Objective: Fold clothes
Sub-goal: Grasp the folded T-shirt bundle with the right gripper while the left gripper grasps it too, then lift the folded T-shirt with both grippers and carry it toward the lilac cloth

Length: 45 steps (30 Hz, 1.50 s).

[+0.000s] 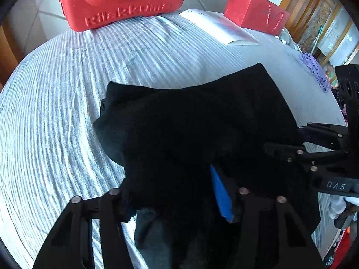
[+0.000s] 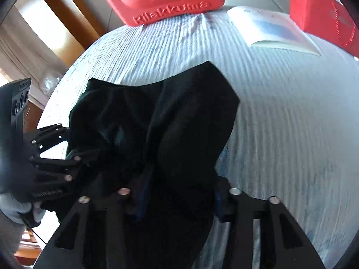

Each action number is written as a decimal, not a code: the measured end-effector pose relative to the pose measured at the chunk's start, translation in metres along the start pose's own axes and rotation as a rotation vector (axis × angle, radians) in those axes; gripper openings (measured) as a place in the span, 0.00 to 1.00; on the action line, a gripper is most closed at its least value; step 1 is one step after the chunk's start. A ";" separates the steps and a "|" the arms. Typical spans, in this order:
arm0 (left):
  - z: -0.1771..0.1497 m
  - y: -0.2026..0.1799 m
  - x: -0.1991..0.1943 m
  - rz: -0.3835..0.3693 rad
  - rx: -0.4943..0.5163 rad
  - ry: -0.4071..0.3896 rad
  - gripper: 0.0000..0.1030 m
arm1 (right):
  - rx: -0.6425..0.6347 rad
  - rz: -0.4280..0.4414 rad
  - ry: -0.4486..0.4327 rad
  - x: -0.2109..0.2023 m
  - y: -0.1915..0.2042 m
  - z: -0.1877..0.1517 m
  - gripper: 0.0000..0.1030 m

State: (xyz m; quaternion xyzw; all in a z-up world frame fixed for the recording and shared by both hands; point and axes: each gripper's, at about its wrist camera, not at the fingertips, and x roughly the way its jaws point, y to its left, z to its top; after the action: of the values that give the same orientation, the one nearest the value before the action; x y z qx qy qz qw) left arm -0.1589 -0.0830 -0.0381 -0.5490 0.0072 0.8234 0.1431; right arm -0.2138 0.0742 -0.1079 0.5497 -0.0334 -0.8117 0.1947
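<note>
Both grippers work the same black garment [image 1: 193, 121], which lies bunched on the striped, ribbed bedcover [image 1: 56, 112]. My left gripper [image 1: 177, 199] has matte black fingers with round metal pins; dark cloth fills the gap between them, and the blue pad [image 1: 221, 192] on the right finger stands partly bare, so I cannot tell whether the pads press the fabric. My right gripper [image 2: 177, 201] is much the same: soft folds drape over its jaws and hide the pads, so I cannot tell its grip either. From the right wrist view the garment [image 2: 157, 116] rises in a limp, creased hump with a pointed corner towards the far side. Beyond it sit a glossy red moulded case [image 1: 121, 0] with raised lettering, a flat white booklet [image 1: 217, 27] and a red paper bag [image 1: 253, 9] with cord handles.
</note>
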 end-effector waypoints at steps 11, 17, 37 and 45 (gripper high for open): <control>-0.007 -0.005 -0.016 -0.007 -0.022 -0.062 0.19 | -0.023 -0.032 -0.062 -0.008 0.014 -0.007 0.16; -0.020 -0.018 -0.041 0.008 0.023 -0.134 0.13 | -0.084 -0.017 -0.159 -0.035 0.030 -0.021 0.14; 0.005 -0.161 -0.144 -0.053 0.114 -0.362 0.13 | -0.097 -0.137 -0.413 -0.212 -0.002 -0.048 0.13; 0.022 -0.298 -0.143 -0.049 0.086 -0.391 0.13 | -0.147 -0.170 -0.420 -0.296 -0.090 -0.074 0.13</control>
State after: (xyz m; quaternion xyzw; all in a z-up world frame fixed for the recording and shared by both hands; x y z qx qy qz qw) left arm -0.0552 0.1739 0.1432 -0.3723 0.0010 0.9095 0.1850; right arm -0.0775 0.2736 0.0996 0.3538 0.0324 -0.9220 0.1539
